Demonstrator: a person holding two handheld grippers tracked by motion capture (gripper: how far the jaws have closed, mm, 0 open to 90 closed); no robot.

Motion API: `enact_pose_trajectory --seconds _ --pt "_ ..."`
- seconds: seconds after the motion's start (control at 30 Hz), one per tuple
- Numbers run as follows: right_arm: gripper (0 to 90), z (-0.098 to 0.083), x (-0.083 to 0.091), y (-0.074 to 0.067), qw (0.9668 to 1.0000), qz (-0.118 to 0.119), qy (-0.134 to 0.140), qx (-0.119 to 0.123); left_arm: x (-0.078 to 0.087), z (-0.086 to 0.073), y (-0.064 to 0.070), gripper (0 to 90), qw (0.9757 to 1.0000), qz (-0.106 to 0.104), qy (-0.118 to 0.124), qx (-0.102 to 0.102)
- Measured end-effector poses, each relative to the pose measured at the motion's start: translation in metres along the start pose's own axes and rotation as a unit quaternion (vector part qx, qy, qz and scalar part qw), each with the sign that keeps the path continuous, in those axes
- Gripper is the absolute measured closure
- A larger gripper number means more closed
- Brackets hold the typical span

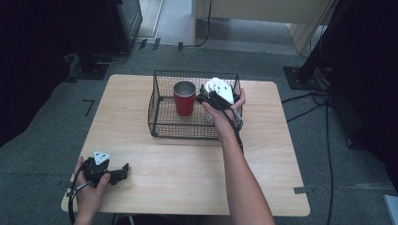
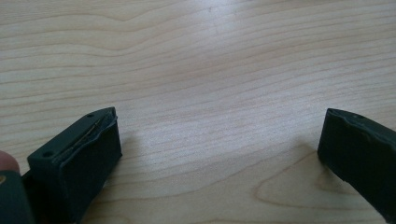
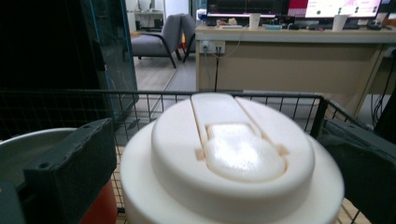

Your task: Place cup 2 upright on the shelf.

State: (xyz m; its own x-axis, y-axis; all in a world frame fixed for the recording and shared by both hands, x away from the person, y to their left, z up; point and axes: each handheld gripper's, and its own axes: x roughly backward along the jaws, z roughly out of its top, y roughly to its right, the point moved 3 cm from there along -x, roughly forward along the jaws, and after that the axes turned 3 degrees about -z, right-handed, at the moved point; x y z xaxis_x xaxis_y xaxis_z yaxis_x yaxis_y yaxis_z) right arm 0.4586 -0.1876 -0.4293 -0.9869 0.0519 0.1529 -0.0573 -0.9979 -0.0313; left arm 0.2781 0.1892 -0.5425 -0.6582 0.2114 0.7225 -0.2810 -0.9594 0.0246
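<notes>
A black wire basket (image 1: 158,127) stands on the far half of the wooden table (image 1: 187,173). A red cup (image 1: 184,99) with a metal rim stands upright inside it. To the cup's right is a white lidded container (image 1: 214,85), and my right gripper (image 1: 209,95) reaches over the basket at it. In the right gripper view the white lid (image 3: 233,154) sits between the two jaws; my right gripper (image 3: 219,154) is open, pads flanking it. The cup's rim (image 3: 28,144) shows at left. My left gripper (image 1: 123,169) rests open on the table at front left, nothing between its fingers (image 2: 74,158).
The basket's far rim (image 3: 140,93) runs across the right gripper view, with a desk and chairs beyond. Dark stands and cables (image 1: 319,98) lie on the carpet around the table. Bare wood (image 2: 210,70) lies ahead of the left gripper.
</notes>
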Motion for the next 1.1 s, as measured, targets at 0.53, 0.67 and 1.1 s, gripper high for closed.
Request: enact_pose_trajectory --seconds 0.53,0.67,1.1 --pt "0.0 0.026 0.017 -0.002 0.9996 0.018 0.022 0.002 0.0 0.0 0.0 0.0 1.0 0.0 0.0 0.0" --pt "0.0 0.031 0.023 -0.003 0.9996 0.021 0.021 0.003 0.0 0.0 0.0 0.0 1.0 0.0 0.0 0.0" --pt "0.0 0.022 0.05 0.008 0.9991 0.035 0.014 0.021 0.0 0.0 0.0 0.0 1.0 0.0 0.0 0.0"
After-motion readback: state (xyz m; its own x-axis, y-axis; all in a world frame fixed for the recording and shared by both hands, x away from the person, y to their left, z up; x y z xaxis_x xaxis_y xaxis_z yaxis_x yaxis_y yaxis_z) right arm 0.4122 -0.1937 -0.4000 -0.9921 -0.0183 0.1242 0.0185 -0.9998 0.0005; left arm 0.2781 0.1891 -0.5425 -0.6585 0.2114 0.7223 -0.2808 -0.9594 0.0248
